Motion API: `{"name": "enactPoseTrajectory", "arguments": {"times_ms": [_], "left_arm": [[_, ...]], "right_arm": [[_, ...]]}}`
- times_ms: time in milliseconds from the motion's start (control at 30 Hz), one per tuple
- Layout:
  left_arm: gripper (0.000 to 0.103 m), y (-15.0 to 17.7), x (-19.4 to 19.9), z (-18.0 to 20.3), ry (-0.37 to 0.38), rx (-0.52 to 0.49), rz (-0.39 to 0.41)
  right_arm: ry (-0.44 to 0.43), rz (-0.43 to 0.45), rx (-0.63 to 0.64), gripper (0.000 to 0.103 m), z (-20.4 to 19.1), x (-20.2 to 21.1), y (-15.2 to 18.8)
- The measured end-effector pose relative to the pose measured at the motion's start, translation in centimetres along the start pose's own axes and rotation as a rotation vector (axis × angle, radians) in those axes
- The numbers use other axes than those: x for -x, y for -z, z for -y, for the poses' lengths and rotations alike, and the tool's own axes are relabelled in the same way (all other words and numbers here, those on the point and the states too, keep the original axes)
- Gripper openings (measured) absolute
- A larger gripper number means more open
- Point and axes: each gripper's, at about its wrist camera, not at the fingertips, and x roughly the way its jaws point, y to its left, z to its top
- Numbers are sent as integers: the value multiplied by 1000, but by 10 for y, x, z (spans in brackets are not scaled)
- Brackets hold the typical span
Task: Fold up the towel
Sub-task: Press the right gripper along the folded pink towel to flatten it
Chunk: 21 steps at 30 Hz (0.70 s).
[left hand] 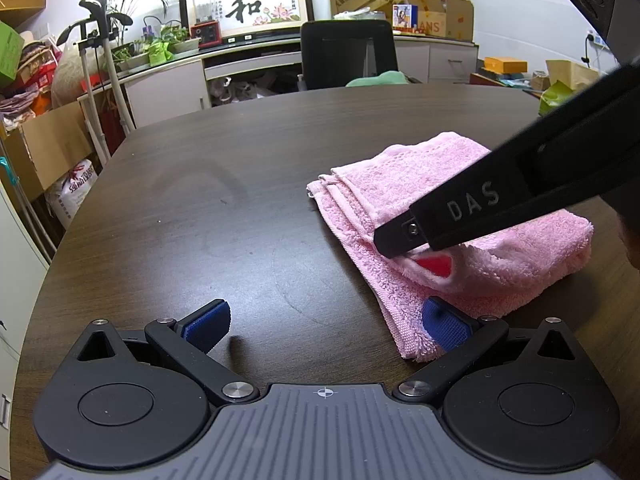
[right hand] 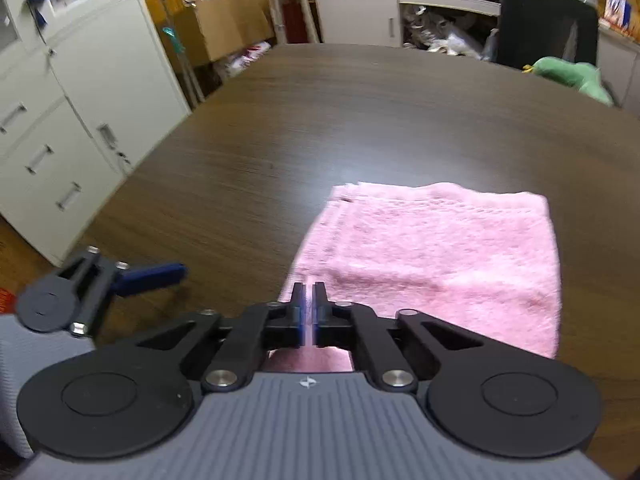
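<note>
- Pink towel: lying folded in several layers on the dark wood tabletop, toward its right half in the left wrist view; layered edges are showing at the far left corner, and a near corner is hanging loosely toward the left gripper.
- Left gripper: fingers are standing wide apart, holding nothing; the left blue pad is hovering over bare tabletop, the right blue pad is sitting at the towel's near corner, touching or just over it — which cannot be told.
- Right gripper: fingers are drawn nearly together with only a thin slit between them. In the left wrist view its black arm is crossing over the towel, and a red pad is showing tucked in a raised fold of pink cloth, so the fingers are pinching the towel.
- Cardboard box: sitting on the far counter, flaps open, contents too small to tell.
- Second cardboard box: standing on the floor at left, open, with its inside not visible.
- Black chair: standing behind the tabletop's far edge.
- Green cloth item: resting at the far edge of the tabletop near the chair.
- White cabinet: standing to the left of the tabletop, drawers shut.
</note>
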Motion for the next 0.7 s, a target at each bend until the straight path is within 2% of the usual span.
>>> {"name": "enactPoseTrajectory", "arguments": {"times_ms": [233,333,400,467,567,700], "left_arm": [[103,0,0,0,-2,-4,2],[103,0,-1,0,-1,-4,3],[103,0,-2,-1,2,0,2],[103,0,-1,-2,3,1,1],[103,0,-1,-2,0,-5,3],[103,0,-1,-2,0,-7,3]], "right_arm": [[-51,40,-20,0,1,8,-3],[-107,33,-26,0,1,6,-2],[-67,26,3,0,-2,-3,0],[-97,35,-19,1,4,-2,1],[-162,78,-80,3,18,13,0],[-179,148,-142,9,47,46,-1]]}}
